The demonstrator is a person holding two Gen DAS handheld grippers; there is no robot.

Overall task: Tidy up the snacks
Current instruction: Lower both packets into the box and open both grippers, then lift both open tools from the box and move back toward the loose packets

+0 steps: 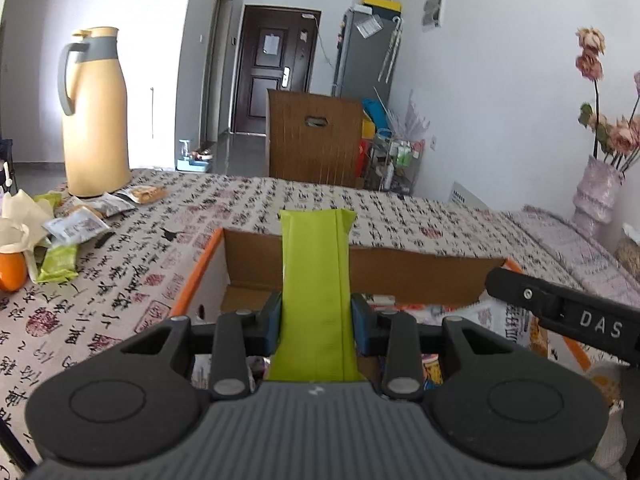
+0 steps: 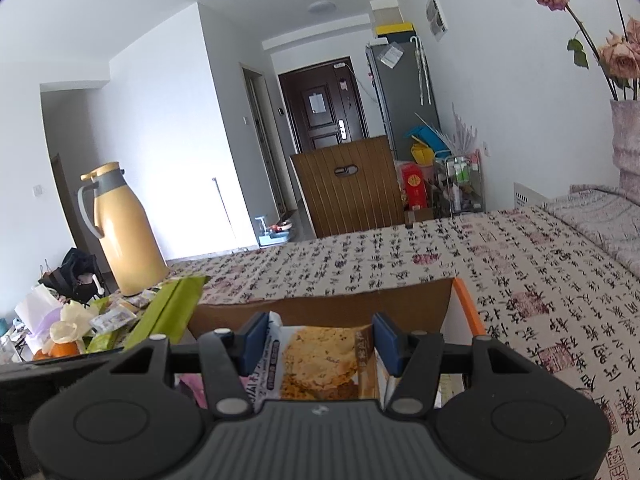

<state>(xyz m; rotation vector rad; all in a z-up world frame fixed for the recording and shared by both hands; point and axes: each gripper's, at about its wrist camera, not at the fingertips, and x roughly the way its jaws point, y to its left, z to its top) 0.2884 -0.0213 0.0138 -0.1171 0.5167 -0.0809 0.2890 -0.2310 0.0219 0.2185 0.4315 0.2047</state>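
Observation:
My left gripper (image 1: 316, 322) is shut on a long green snack packet (image 1: 316, 280) and holds it over the open cardboard box (image 1: 400, 276) with orange edges. My right gripper (image 2: 320, 344) is shut on a cookie packet (image 2: 320, 360) printed with a biscuit picture, over the same box (image 2: 340, 306). The green packet shows at the left of the right wrist view (image 2: 172, 312). The right gripper's body (image 1: 560, 312) shows at the right of the left wrist view. Several packets lie inside the box. A pile of loose snack packets (image 1: 76, 224) lies on the table at the left.
A yellow thermos jug (image 1: 96, 120) stands behind the snack pile. An orange (image 1: 12, 270) and crumpled paper (image 1: 20, 216) lie at the far left. A vase of dried roses (image 1: 596, 188) stands at the right. The tablecloth (image 2: 440, 248) bears calligraphy print. A wooden chair back (image 1: 312, 140) stands beyond the table.

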